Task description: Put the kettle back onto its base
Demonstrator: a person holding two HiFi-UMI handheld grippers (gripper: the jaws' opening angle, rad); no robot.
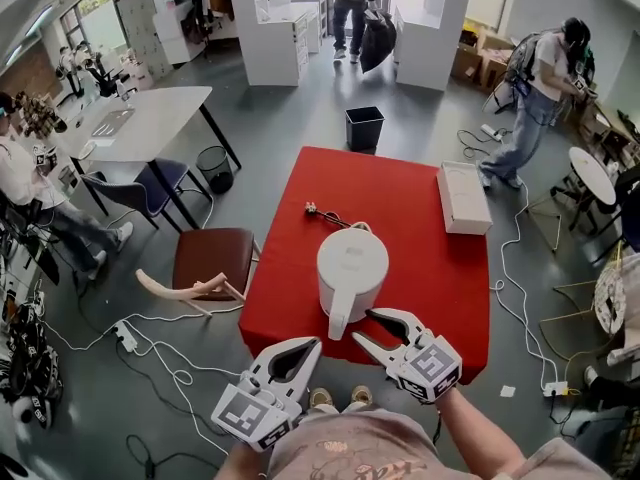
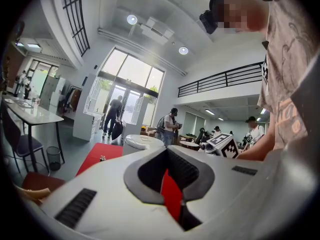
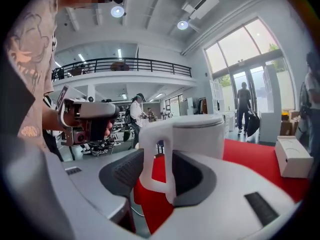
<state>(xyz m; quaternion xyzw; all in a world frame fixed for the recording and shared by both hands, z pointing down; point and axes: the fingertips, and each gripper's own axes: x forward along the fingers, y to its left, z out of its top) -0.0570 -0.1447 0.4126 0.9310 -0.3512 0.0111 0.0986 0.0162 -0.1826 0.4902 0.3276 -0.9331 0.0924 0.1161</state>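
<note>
A white kettle (image 1: pixel 352 266) stands upright in the middle of the red table (image 1: pixel 440 278), its handle (image 1: pixel 338 322) pointing at me. A black cord with a plug (image 1: pixel 312 208) lies behind it and runs to its far side; I see no separate base. My right gripper (image 1: pixel 363 326) is open just before the handle. In the right gripper view the handle (image 3: pixel 152 156) stands between the jaws of the right gripper (image 3: pixel 159 159), apart from the pads. My left gripper (image 1: pixel 315 343) hangs off the table's near edge, shut and empty; the left gripper (image 2: pixel 167 150) looks toward the kettle (image 2: pixel 142 142).
A white box (image 1: pixel 462 198) lies at the table's right edge. A brown chair (image 1: pixel 212 258) stands left of the table and a black bin (image 1: pixel 364 126) beyond it. Cables trail over the floor. People stand at the back and sides of the room.
</note>
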